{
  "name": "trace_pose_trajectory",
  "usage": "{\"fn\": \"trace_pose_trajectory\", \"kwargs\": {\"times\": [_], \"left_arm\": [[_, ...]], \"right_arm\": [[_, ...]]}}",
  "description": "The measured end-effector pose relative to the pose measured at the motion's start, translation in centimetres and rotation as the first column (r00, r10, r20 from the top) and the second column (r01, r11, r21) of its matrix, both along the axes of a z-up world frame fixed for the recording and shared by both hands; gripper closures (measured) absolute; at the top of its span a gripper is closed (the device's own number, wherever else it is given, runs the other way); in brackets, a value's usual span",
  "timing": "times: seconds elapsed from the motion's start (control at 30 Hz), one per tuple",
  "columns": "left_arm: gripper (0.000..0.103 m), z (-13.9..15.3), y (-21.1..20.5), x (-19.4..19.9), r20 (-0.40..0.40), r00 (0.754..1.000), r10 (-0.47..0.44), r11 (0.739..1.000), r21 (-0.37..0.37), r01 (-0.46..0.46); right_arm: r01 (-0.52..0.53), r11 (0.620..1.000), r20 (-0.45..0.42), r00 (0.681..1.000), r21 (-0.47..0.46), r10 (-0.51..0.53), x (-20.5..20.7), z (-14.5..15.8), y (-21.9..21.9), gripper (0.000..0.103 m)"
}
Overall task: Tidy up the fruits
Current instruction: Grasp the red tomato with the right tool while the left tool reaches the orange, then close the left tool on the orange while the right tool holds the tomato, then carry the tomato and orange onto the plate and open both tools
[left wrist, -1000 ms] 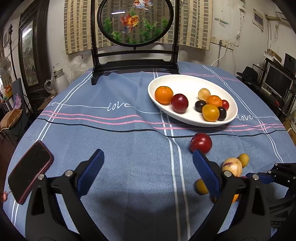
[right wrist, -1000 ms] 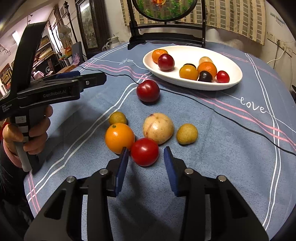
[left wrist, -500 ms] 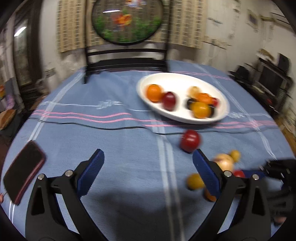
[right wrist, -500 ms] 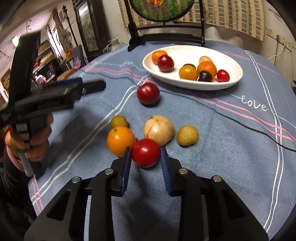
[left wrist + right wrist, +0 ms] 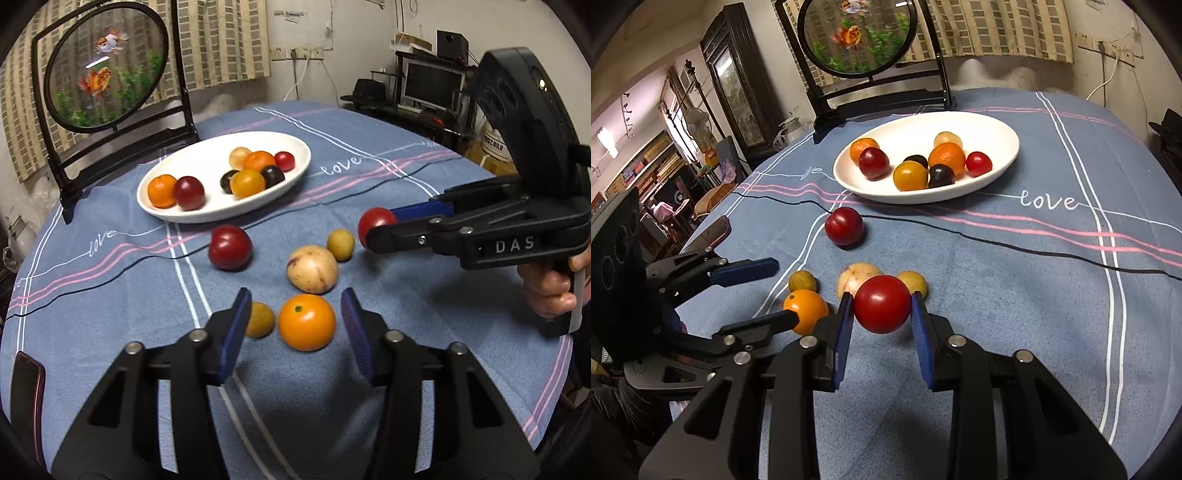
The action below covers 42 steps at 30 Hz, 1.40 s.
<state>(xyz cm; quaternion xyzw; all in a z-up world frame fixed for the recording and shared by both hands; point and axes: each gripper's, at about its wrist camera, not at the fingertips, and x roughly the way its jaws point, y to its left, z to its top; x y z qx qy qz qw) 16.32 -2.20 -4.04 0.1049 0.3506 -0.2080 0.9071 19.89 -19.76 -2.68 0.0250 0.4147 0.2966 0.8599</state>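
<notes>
My right gripper (image 5: 882, 310) is shut on a red tomato (image 5: 882, 303) and holds it above the cloth; it also shows in the left wrist view (image 5: 375, 221). My left gripper (image 5: 295, 325) is open around an orange (image 5: 306, 322) that lies on the cloth. Loose nearby are a pale speckled fruit (image 5: 312, 268), two small yellow fruits (image 5: 260, 319) (image 5: 340, 244) and a dark red plum (image 5: 229, 246). A white oval plate (image 5: 177, 210) behind holds several fruits.
A black-framed round fish screen (image 5: 107, 70) stands behind the plate. A dark phone (image 5: 27, 391) lies at the left table edge. A desk with a monitor (image 5: 430, 86) is beyond the table on the right.
My right gripper closed on the red tomato and lifted it off the cloth. My left gripper swung right and now straddles the orange.
</notes>
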Motion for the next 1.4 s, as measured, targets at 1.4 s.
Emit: {"fn": "trace_pose_trajectory", "kwargs": {"times": [1.4], "left_arm": [[0.063, 0.5, 1.4, 3.5, -0.158, 0.987, -0.007, 0.986, -0.166, -0.019]], "right_arm": [[-0.014, 0.999, 0.046, 0.999, 0.032, 0.013, 0.5, 1.1, -0.1, 0.071]]}}
